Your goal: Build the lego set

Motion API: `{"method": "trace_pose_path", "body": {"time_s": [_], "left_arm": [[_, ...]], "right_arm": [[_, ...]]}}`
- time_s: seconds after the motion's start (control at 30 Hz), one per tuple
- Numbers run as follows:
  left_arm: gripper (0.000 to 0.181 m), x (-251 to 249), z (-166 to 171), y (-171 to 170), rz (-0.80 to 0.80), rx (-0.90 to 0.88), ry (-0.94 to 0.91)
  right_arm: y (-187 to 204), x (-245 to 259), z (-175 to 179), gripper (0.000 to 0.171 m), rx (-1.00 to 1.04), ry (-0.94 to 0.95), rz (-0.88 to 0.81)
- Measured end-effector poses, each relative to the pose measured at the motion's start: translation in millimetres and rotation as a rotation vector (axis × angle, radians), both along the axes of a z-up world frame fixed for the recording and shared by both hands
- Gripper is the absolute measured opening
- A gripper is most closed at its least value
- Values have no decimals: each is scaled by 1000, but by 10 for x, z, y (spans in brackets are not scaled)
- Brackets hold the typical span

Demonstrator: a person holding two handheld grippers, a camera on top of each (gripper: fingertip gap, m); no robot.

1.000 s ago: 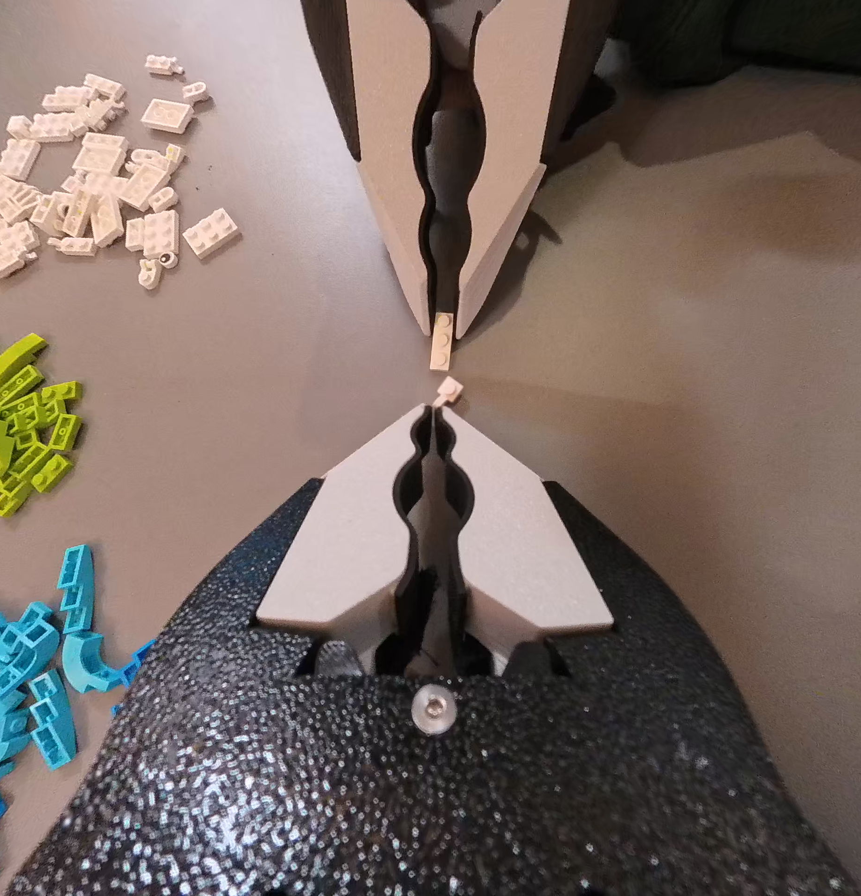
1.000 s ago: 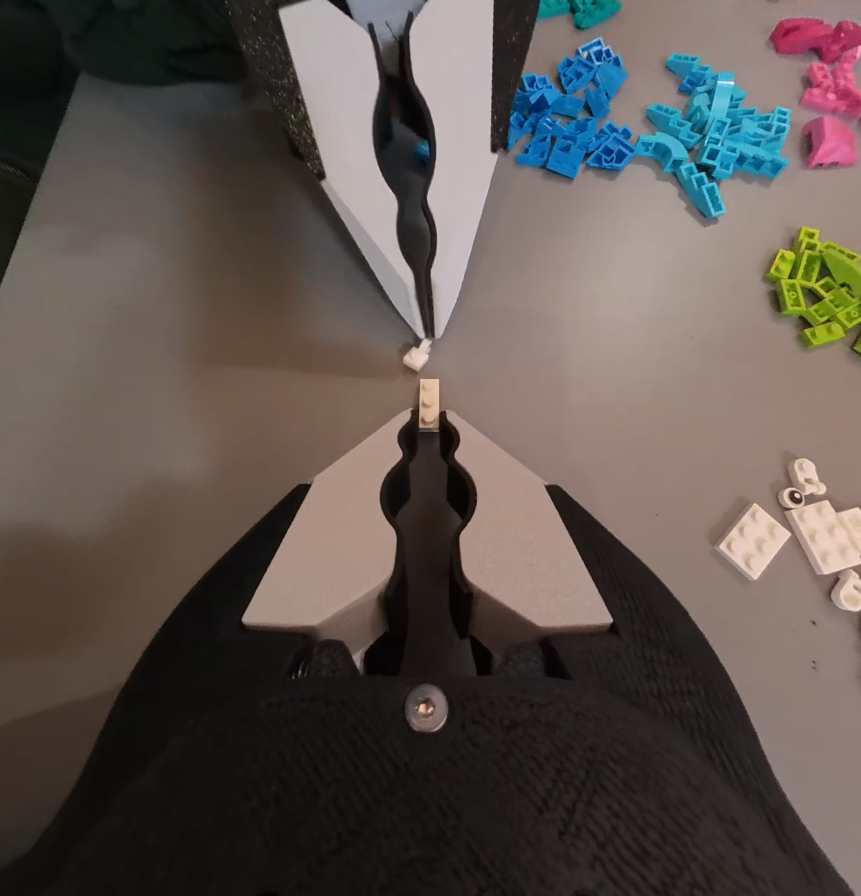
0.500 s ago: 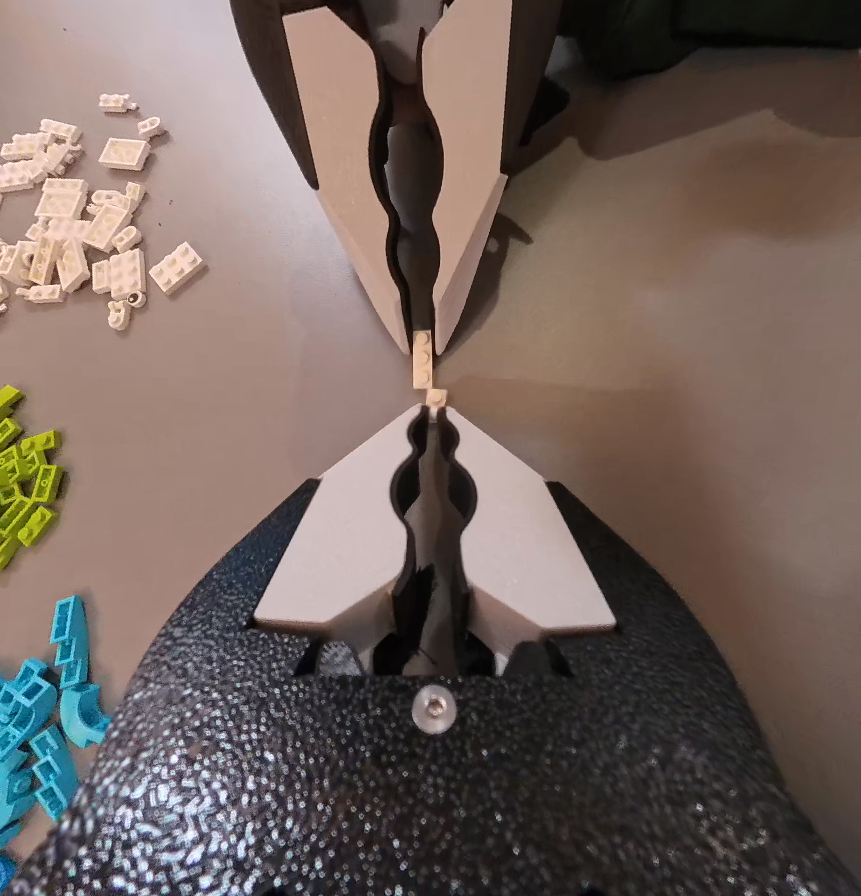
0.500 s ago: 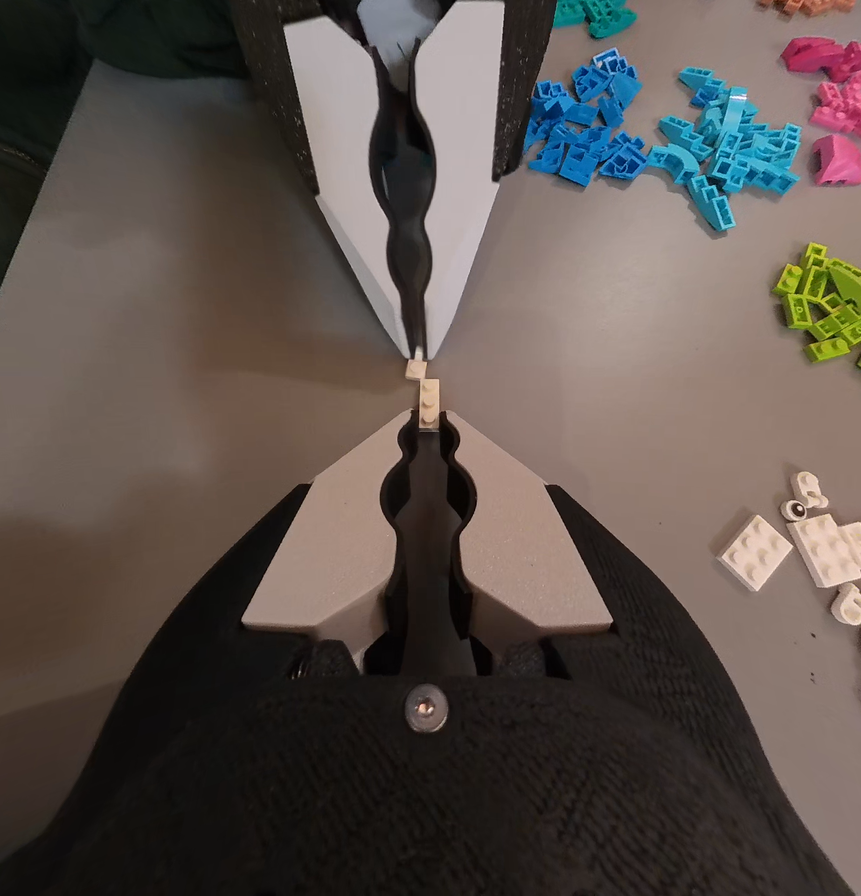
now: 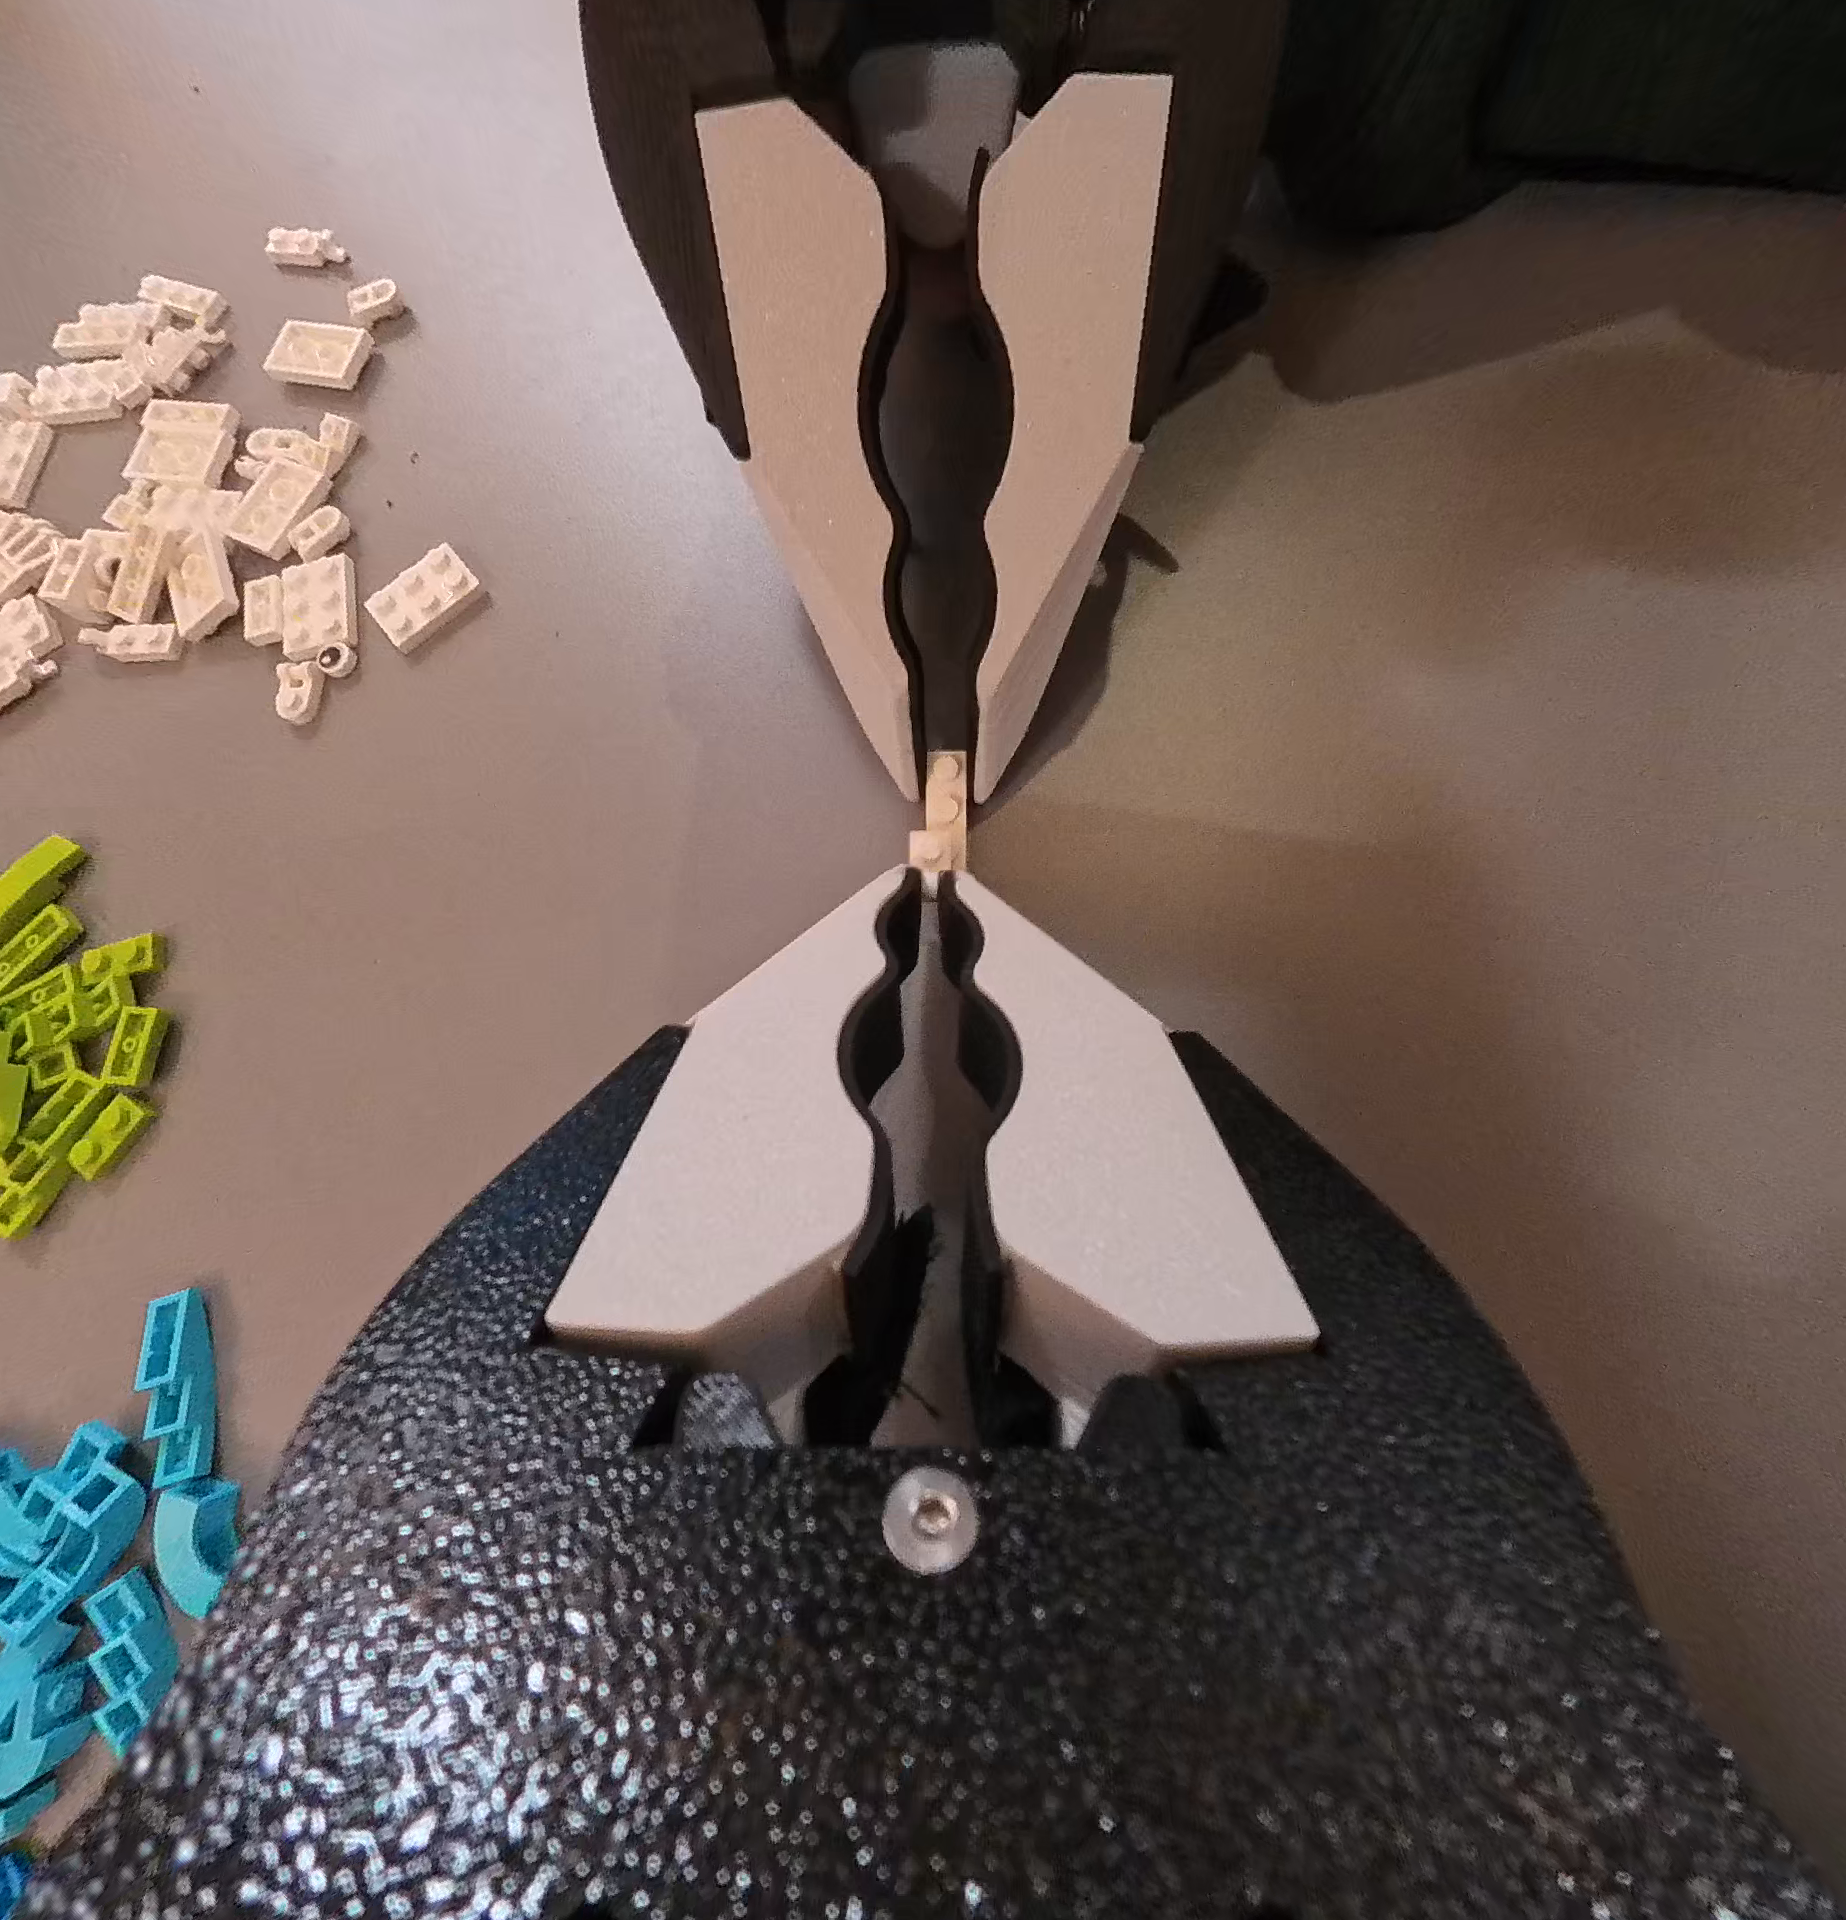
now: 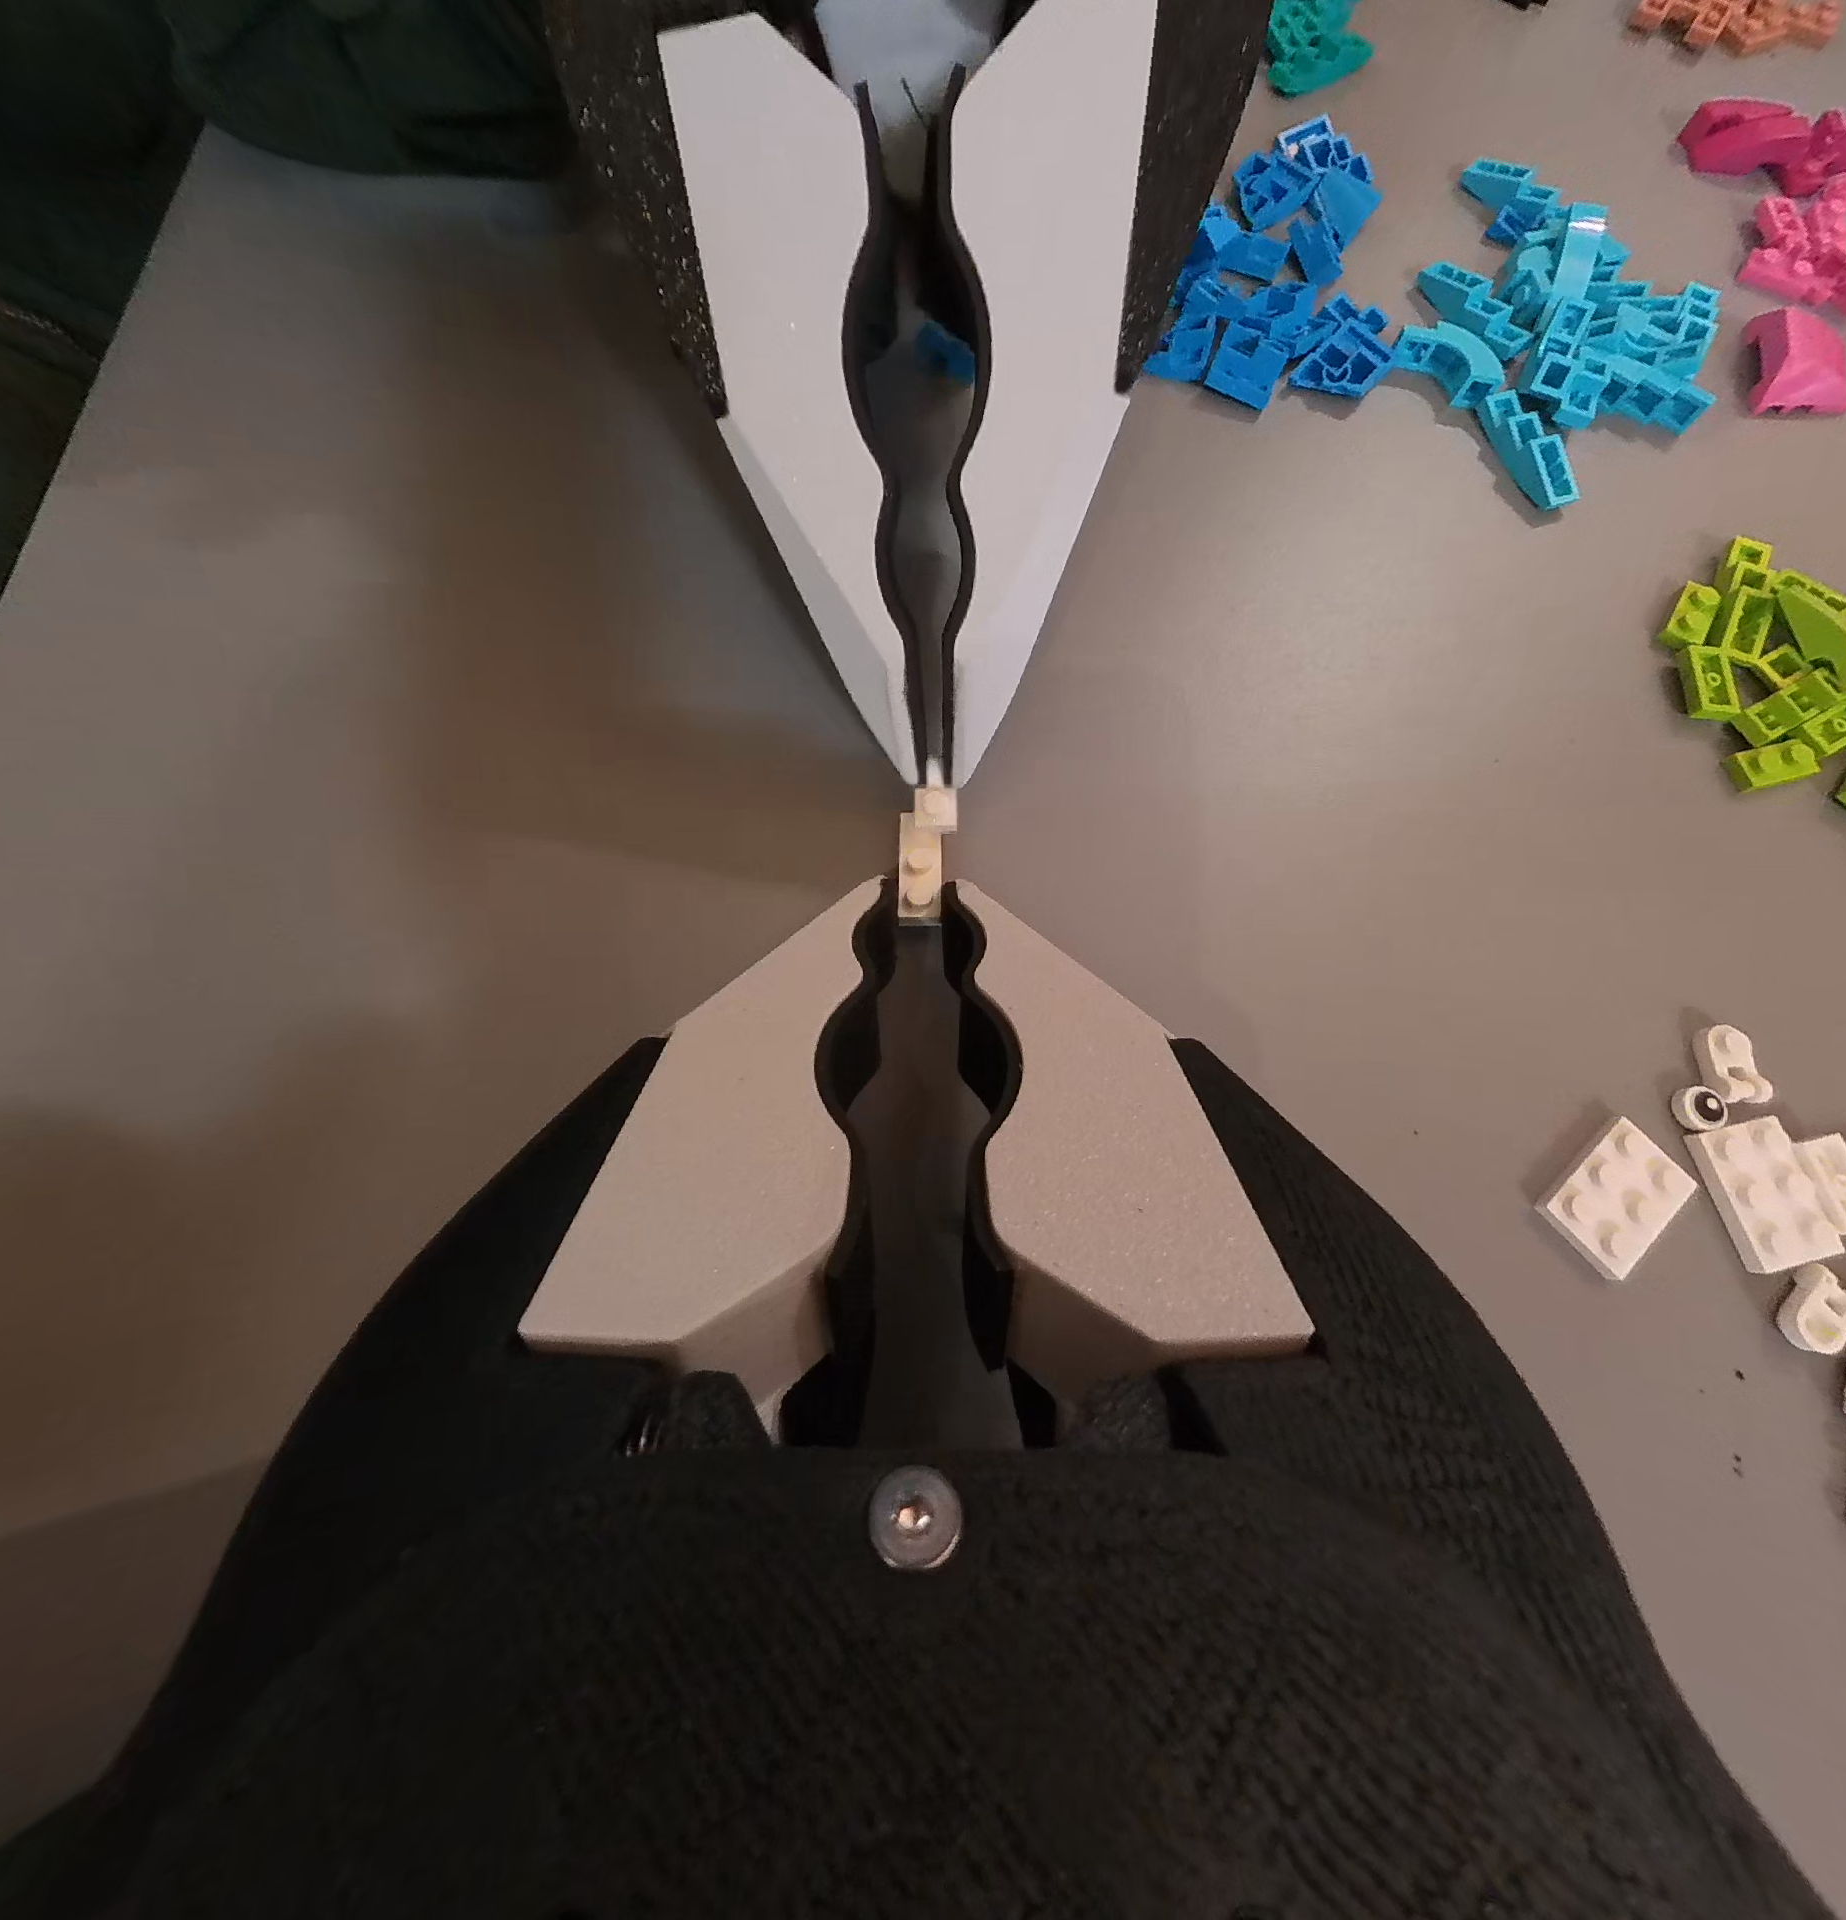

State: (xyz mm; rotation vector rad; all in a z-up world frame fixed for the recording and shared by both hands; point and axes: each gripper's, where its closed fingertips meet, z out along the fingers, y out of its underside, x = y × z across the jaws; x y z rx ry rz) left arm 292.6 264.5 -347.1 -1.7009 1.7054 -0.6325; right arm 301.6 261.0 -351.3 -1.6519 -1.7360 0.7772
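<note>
I've got the grey table [image 5: 1418, 935] under both tools, no bins; loose piles of white [image 5: 171, 499], lime [image 6: 1792, 686] & blue bricks [image 6: 1521, 301] lie off to 1 side. My right gripper [image 6: 921, 894] is clamped on a narrow white plate [image 6: 917, 868]; the left gripper [image 5: 934, 878] pinches a tiny white piece [image 5: 938, 847], tip-to-tip & touching, prob. to press them together.

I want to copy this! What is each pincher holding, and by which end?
Left gripper: small white piece, near end. Right gripper: narrow white plate, near end.
</note>
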Motion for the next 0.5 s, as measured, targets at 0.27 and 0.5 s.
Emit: {"method": "trace_pose_path", "body": {"time_s": [0.27, 0.5], "left_arm": [[0, -93, 167, 40, 48, 11, -46], [0, -214, 744, -162, 169, 139, -179]], "right_arm": [[67, -84, 192, 6, -13, 125, -47], [270, -134, 348, 6, 155, 223, -127]]}}
